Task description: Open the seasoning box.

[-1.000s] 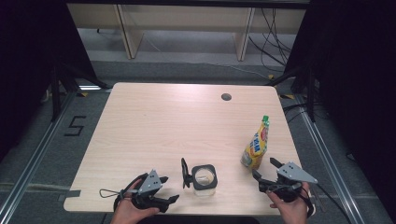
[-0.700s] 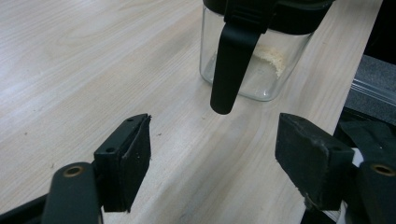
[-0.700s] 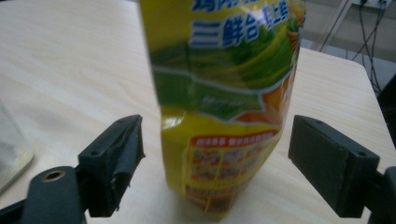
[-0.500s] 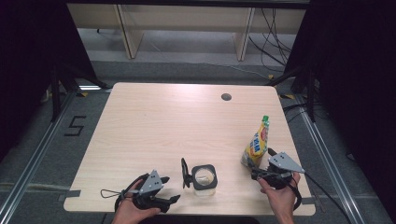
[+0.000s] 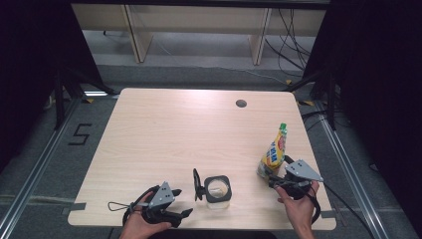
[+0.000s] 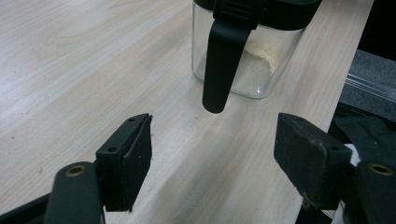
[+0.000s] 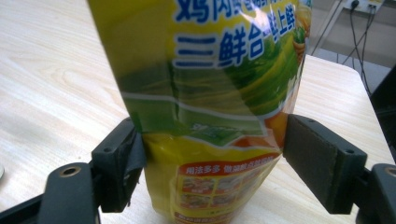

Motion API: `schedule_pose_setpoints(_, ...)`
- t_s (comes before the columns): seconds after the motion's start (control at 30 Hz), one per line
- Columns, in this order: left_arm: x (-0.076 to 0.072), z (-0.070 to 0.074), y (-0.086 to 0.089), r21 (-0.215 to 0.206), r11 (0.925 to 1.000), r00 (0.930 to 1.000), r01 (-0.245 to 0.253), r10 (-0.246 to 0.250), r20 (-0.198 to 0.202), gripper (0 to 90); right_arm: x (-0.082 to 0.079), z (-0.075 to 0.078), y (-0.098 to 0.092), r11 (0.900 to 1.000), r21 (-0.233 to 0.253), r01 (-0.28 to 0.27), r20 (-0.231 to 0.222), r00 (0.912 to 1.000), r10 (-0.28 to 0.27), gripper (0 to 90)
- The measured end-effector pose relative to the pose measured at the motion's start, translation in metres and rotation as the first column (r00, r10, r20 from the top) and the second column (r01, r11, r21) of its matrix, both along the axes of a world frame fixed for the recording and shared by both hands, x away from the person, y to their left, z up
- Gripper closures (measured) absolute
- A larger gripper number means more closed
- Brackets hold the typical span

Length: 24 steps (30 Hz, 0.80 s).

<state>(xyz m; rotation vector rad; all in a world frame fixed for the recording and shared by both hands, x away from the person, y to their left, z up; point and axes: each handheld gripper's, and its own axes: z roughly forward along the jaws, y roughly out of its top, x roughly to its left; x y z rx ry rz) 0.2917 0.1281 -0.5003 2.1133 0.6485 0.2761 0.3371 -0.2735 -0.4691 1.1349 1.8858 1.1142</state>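
Right gripper (image 7: 212,154) has closed in on the standing yellow pouch (image 5: 272,154) at the table's right edge, jaws apart around its base. Left gripper (image 6: 212,158) gapes empty near the jar (image 5: 218,190). Pouch is soft; an off-centre squeeze could tip it.

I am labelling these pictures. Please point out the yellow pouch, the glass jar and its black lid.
yellow pouch (image 5: 273,154): high view, middle of printed front.
glass jar (image 6: 254,70): left gripper view, clear side wall.
black lid (image 5: 198,184): high view, flipped-open flap.
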Motion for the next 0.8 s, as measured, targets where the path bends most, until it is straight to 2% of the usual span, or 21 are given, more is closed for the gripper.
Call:
schedule_pose_setpoints(0.03,-0.002,-0.001,-0.001,-0.02,0.9997,0.9997,-0.017,0.016,-0.017,27.6,0.001,0.0,-0.002,1.0,-0.008,-0.008,0.009,0.9999,0.008,24.9)
schedule_pose_setpoints(0.07,-0.002,0.0,-0.001,-0.011,0.9998,0.9997,-0.017,0.016,-0.017,27.7,0.002,0.001,-0.003,1.0,-0.018,-0.014,0.01,0.9998,0.015,25.2)
schedule_pose_setpoints(0.1,-0.001,0.0,0.0,-0.004,0.9998,0.9997,-0.022,0.021,-0.013,27.7,0.001,0.002,-0.003,1.0,-0.011,-0.023,-0.008,0.9997,0.023,25.6)
schedule_pose_setpoints(0.13,-0.002,-0.001,-0.001,-0.026,0.9993,0.9995,-0.027,0.027,-0.014,27.7,0.001,0.003,-0.004,1.0,-0.003,-0.027,-0.008,0.9996,0.027,25.9)
schedule_pose_setpoints(0.2,-0.002,-0.001,-0.001,-0.02,0.9994,0.9995,-0.028,0.027,-0.016,27.8,0.001,0.004,-0.007,0.999,-0.018,-0.039,-0.006,0.9992,0.039,26.4)
schedule_pose_setpoints(0.23,-0.002,0.0,-0.001,-0.01,0.9998,0.9997,-0.019,0.019,-0.016,27.9,0.002,0.004,-0.01,0.997,-0.046,-0.058,0.015,0.9982,0.059,27.4)
schedule_pose_setpoints(0.3,-0.002,0.0,-0.001,-0.012,0.9998,0.9997,-0.017,0.017,-0.016,27.9,0.001,0.005,-0.01,0.998,-0.036,-0.06,-0.001,0.9982,0.06,28.0)
schedule_pose_setpoints(0.33,-0.002,0.0,-0.001,-0.015,0.9998,0.9997,-0.014,0.014,-0.019,28.0,0.002,0.006,-0.014,0.995,-0.046,-0.084,0.008,0.9964,0.084,29.2)
schedule_pose_setpoints(0.37,-0.002,0.0,-0.001,-0.015,0.9998,0.9997,-0.014,0.014,-0.019,28.0,0.002,0.006,-0.014,0.995,-0.046,-0.084,0.008,0.9964,0.084,29.2)
schedule_pose_setpoints(0.4,-0.003,-0.001,-0.003,-0.037,0.999,0.9994,-0.026,0.026,-0.024,28.0,0.001,0.007,-0.014,0.996,-0.036,-0.083,-0.01,0.9965,0.083,29.5)
schedule_pose_setpoints(0.47,-0.003,-0.001,-0.003,-0.037,0.9989,0.9993,-0.028,0.027,-0.024,28.2,0.002,0.008,-0.023,0.992,-0.044,-0.12,-0.007,0.9927,0.12,30.7)
schedule_pose_setpoints(0.53,0.0,0.001,0.0,0.003,1.0,1.0,0.002,-0.002,0.006,28.3,0.002,0.008,-0.024,0.991,-0.046,-0.122,-0.001,0.9925,0.122,31.2)
schedule_pose_setpoints(0.57,0.0,0.0,0.0,0.0,1.0,1.0,0.001,-0.001,0.005,28.4,0.002,0.009,-0.026,0.99,-0.044,-0.135,-0.011,0.9909,0.134,31.8)
schedule_pose_setpoints(0.6,0.0,0.001,0.0,0.003,1.0,1.0,0.004,-0.004,0.004,28.5,0.004,0.009,-0.03,0.986,-0.07,-0.149,0.011,0.9886,0.15,32.0)
schedule_pose_setpoints(0.63,-0.001,0.0,-0.001,-0.021,0.9998,1.0,0.001,-0.001,0.003,28.6,0.004,0.009,-0.031,0.985,-0.062,-0.159,0.009,0.9871,0.16,32.4)
schedule_pose_setpoints(0.67,-0.003,0.0,-0.002,-0.023,0.9995,0.9997,-0.021,0.021,-0.012,28.6,0.004,0.01,-0.035,0.984,-0.056,-0.167,-0.001,0.9859,0.167,33.0)
schedule_pose_setpoints(0.73,-0.003,-0.001,-0.003,-0.043,0.9989,0.9997,-0.02,0.019,-0.017,28.6,0.003,0.01,-0.036,0.985,-0.05,-0.165,-0.002,0.9862,0.165,33.2)
schedule_pose_setpoints(0.77,-0.003,-0.001,-0.003,-0.046,0.9988,0.9997,-0.018,0.017,-0.016,28.7,0.005,0.011,-0.04,0.982,-0.057,-0.177,0.011,0.9839,0.178,33.4)
schedule_pose_setpoints(0.8,-0.002,0.0,-0.002,-0.016,0.9997,0.9998,-0.018,0.018,-0.011,28.6,0.005,0.01,-0.043,0.983,-0.022,-0.181,0.0,0.9835,0.181,33.4)
